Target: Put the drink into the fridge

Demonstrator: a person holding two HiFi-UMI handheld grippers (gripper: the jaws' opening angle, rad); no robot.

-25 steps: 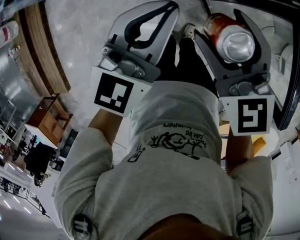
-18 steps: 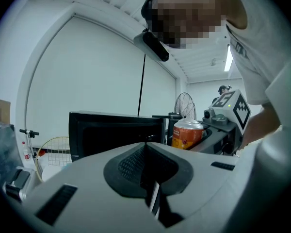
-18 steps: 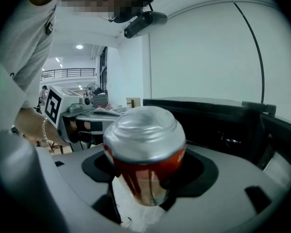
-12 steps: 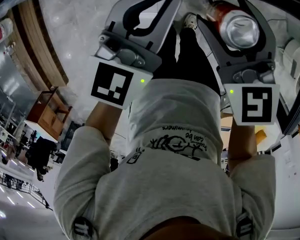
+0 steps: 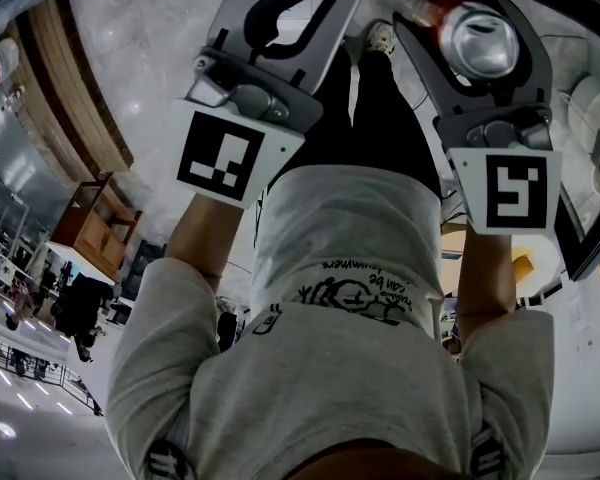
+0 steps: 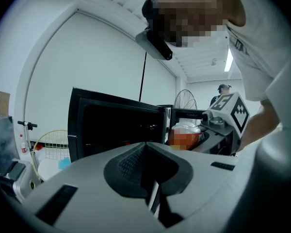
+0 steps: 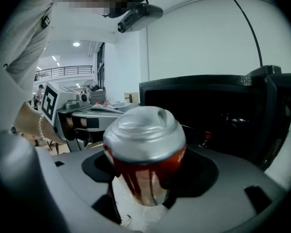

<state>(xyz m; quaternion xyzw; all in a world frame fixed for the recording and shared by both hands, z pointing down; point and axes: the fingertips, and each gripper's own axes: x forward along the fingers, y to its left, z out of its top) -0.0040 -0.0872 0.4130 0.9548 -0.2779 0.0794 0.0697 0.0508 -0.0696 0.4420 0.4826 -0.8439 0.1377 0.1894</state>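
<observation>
The right claw (image 5: 467, 10) is clamped on a red can (image 7: 145, 149), one jaw on each side of its body and its silver end towards the camera. The can is held in the air, close in front of the black fridge (image 7: 208, 108). The left claw (image 6: 150, 178) is held up beside the right one, its jaws together with nothing between them.
</observation>
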